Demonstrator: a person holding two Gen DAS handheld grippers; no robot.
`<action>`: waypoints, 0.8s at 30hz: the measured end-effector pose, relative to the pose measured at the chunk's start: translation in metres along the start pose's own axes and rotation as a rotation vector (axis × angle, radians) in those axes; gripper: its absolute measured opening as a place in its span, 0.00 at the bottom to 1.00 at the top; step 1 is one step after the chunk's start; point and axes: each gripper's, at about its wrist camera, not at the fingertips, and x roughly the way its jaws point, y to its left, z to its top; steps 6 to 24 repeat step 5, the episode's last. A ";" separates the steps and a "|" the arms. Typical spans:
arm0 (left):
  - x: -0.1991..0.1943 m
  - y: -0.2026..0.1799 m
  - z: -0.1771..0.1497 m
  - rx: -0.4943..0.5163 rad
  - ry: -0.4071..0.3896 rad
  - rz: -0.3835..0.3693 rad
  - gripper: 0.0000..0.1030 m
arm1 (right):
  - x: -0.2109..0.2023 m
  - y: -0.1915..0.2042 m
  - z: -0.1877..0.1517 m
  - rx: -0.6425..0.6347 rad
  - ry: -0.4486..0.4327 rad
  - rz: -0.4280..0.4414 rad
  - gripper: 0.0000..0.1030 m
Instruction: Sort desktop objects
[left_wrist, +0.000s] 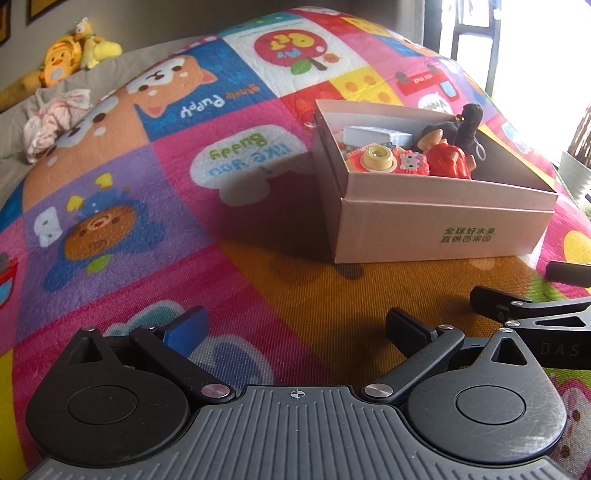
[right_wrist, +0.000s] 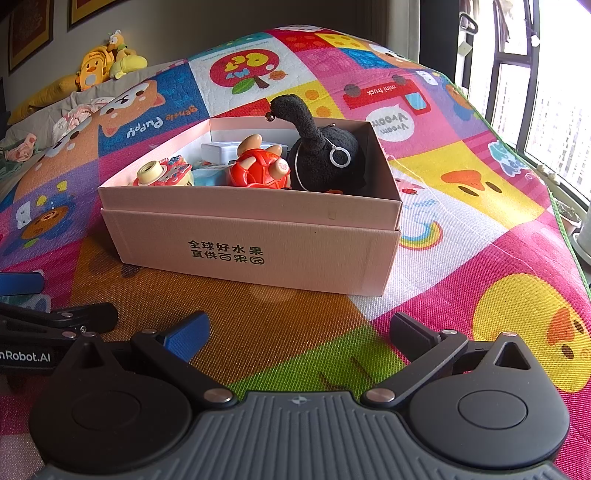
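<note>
I hold both tools low over the colourful play mat (right_wrist: 480, 258): left tool (left_wrist: 295, 326) and right tool (right_wrist: 297, 332) released, empty. At 12 o'clock, the pale cardboard box (right_wrist: 258, 236) holds the black plush toy (right_wrist: 325, 155) and red figure (right_wrist: 258, 170), apparently sorted.

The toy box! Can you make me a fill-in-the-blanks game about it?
1. The cardboard box sits on a colourful play ____.
2. The fluffy plush inside the box is coloured ____.
3. Both the left gripper and the right gripper are open and hold ____.
4. The red toy lies ____ the box.

Missing words: mat; black; nothing; inside
</note>
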 end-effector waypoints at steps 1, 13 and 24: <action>0.000 0.000 0.000 0.000 -0.002 0.000 1.00 | 0.000 0.000 0.000 0.002 0.000 0.001 1.00; 0.000 0.000 -0.001 -0.001 -0.007 0.001 1.00 | 0.000 0.000 0.000 0.000 0.000 0.000 1.00; 0.000 0.000 -0.001 -0.001 -0.007 0.001 1.00 | 0.000 0.000 0.000 0.000 0.000 0.000 1.00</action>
